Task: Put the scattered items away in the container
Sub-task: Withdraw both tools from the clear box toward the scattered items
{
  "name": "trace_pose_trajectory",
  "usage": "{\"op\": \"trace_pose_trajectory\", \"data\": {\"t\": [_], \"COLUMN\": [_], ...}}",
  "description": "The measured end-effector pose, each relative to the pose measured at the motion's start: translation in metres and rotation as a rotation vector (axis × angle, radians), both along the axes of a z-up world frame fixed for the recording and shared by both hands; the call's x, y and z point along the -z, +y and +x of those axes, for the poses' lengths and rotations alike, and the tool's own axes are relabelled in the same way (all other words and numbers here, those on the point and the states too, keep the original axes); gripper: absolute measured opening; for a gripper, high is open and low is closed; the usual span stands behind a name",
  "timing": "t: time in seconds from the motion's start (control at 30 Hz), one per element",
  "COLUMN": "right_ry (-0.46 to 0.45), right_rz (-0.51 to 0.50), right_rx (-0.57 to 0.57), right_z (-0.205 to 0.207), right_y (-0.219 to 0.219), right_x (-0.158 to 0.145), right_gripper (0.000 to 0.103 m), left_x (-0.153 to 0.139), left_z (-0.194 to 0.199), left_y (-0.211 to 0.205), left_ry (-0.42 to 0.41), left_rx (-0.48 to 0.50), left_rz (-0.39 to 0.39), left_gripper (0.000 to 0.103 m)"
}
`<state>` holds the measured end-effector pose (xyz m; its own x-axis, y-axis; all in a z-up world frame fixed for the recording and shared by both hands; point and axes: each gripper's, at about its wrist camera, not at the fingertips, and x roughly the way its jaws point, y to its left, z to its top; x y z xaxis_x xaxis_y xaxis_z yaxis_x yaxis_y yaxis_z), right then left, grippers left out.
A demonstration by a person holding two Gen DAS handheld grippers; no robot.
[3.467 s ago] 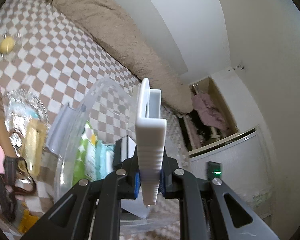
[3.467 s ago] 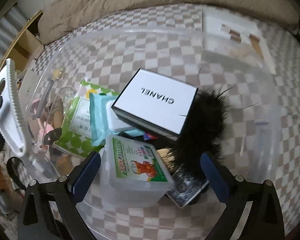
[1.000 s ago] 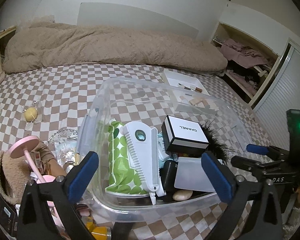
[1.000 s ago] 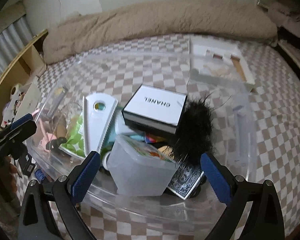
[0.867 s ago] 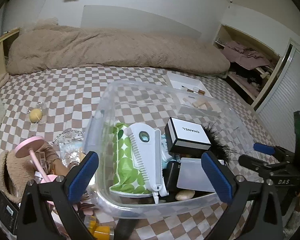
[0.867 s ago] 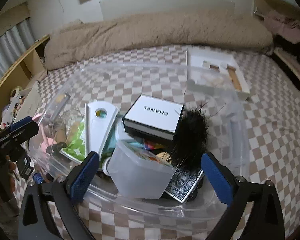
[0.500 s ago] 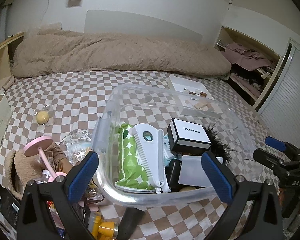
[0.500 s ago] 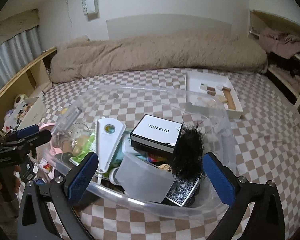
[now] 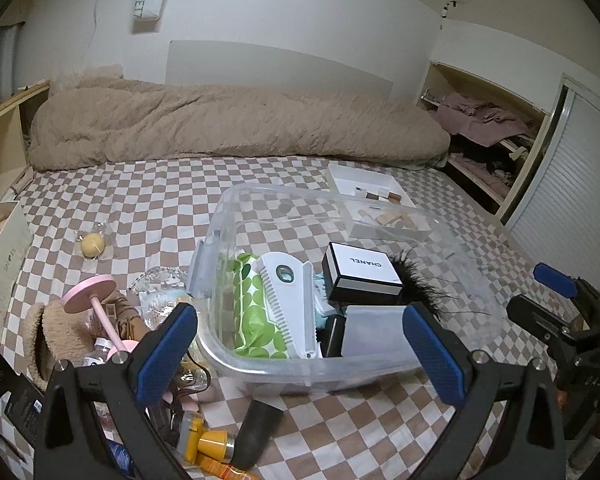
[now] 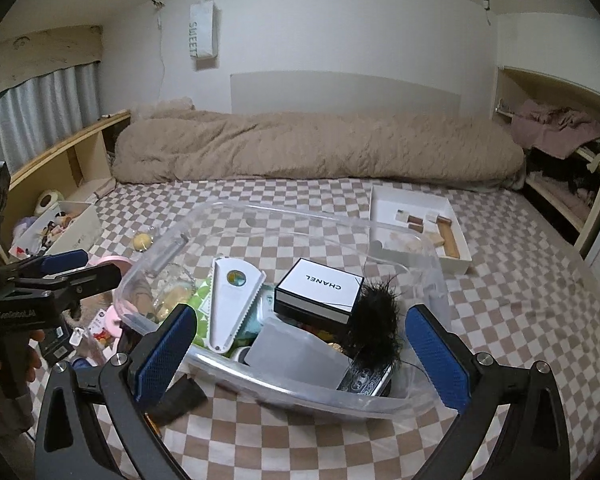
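Both my grippers spread wide and empty over the checked bed.
Ahead of my left gripper and right gripper: beige duvet, checked sheet, then the clear container of items just before my fingers.

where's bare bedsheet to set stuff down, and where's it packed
Free: the checkered sheet between the clear bin and the beige duvet, and right of the bin, below the white tray. Crowded: left of the bin, around the pink stand and yellow bottle.
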<state>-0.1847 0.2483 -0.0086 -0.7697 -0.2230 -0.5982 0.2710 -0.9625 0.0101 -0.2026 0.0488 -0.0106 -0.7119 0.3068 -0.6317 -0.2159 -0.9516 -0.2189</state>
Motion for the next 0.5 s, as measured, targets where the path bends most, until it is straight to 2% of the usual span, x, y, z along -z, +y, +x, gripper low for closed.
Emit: {"op": "trace_pose_trajectory", "data": {"t": [0.5], "right_ry": [0.076], "right_rz": [-0.033], "right_rx": [0.016], "right_z": [0.032], "right_y": [0.002], "right_x": [-0.011], "right_gripper": [0.103], "left_x": [-0.02], "left_z": [0.036], "left_y": [-0.018], "left_ry": [0.072], "left_rx": [-0.045], "left_rz": [-0.029], "left_gripper": [0.103]}}
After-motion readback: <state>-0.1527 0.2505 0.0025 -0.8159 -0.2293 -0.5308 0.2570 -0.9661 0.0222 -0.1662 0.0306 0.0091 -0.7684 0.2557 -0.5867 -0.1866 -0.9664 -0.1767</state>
